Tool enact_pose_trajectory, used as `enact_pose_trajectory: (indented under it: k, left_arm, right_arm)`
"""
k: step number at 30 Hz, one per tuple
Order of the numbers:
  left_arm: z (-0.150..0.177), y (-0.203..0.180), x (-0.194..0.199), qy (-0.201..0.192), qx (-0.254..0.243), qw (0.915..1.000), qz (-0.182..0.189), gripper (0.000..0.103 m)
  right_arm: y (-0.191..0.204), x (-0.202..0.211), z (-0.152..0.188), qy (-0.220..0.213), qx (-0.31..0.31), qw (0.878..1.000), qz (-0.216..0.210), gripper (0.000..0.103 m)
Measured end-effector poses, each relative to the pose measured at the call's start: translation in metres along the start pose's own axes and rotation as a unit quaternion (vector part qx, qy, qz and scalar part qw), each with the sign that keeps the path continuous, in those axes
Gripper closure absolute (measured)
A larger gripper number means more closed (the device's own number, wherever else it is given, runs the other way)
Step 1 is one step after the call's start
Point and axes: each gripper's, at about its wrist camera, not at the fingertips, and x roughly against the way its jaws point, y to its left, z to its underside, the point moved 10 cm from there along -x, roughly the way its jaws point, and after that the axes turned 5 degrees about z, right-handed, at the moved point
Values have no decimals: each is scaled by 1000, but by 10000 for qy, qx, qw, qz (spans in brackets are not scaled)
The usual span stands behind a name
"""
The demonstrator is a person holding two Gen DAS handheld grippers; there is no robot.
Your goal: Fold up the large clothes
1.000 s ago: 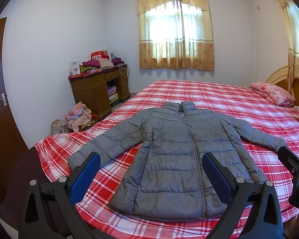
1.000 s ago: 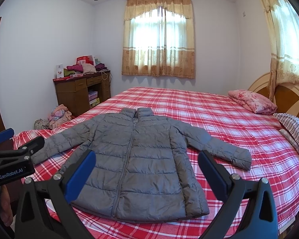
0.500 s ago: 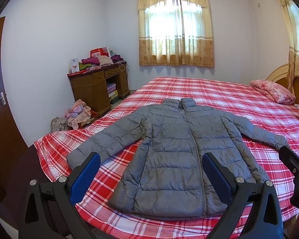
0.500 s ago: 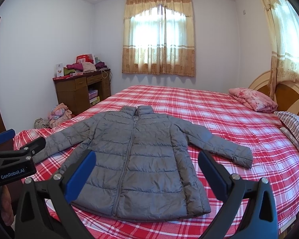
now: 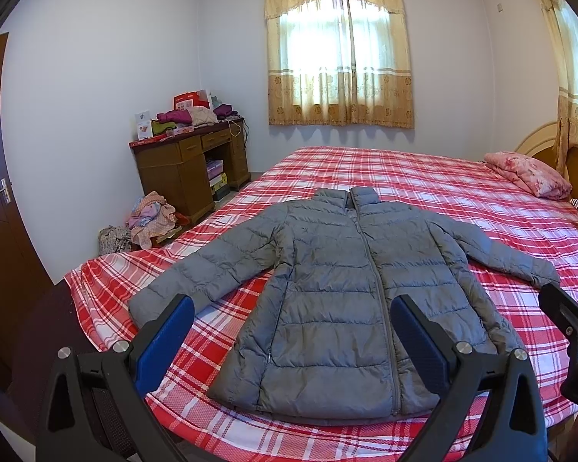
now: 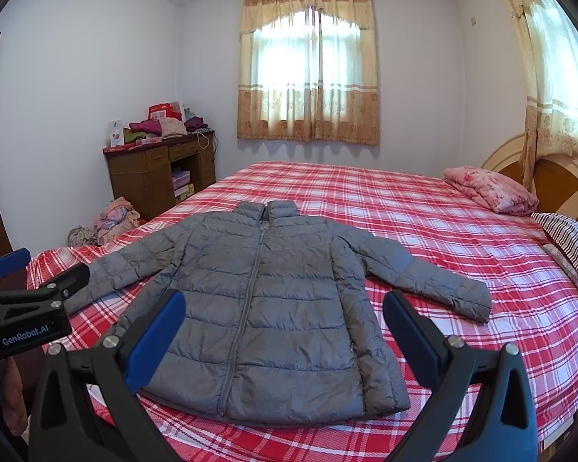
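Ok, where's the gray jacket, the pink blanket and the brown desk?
gray jacket [image 5: 339, 300], left wrist view, on its chest beside the zipper.
pink blanket [image 6: 489, 192], right wrist view, on the middle of the folded bundle.
brown desk [image 5: 165, 177], left wrist view, on its front side panel.

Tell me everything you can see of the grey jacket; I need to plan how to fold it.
The grey jacket is a quilted puffer, seemingly of smooth synthetic fabric, with a stand-up collar and a front zipper closed nearly to the top. It lies flat, front up, on the red plaid bedsheet, hem toward the cameras, collar toward the window. Both sleeves spread outward and slightly down. It is unfolded, and only the sheet touches it: the left claw and right claw are open, with nothing between their pads.
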Motion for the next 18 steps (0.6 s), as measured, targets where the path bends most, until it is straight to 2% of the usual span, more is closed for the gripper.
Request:
enact_pose_trajectory:
  k: [18]
  left_arm:
    - [5,2,-6,85,-4,10000,-39,1]
  right_arm:
    - [1,-6,6,106,-6,9999,-35,0]
